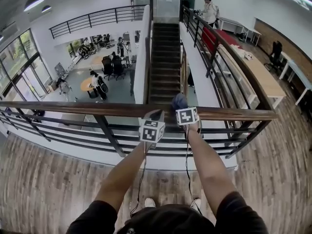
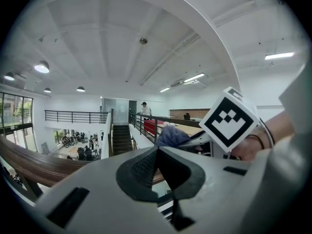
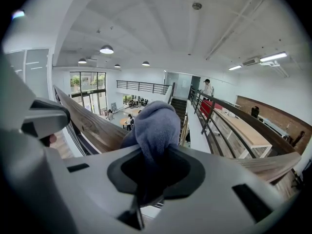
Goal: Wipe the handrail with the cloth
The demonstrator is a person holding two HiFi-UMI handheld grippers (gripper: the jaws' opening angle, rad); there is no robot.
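Head view: your left gripper [image 1: 155, 115] is up at the handrail [image 1: 73, 108] near its middle, jaws pressed together on nothing. Just right of it, your right gripper [image 1: 181, 112] is clamped on the cloth [image 1: 179, 101], which bunches up over the rail's top edge. The cloth looks soft, light and floppy, so grip the bunch low. Both forearms reach straight forward, close together.

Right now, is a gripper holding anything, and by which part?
The right gripper pinches the blue cloth by its bunched end; the left gripper holds nothing.
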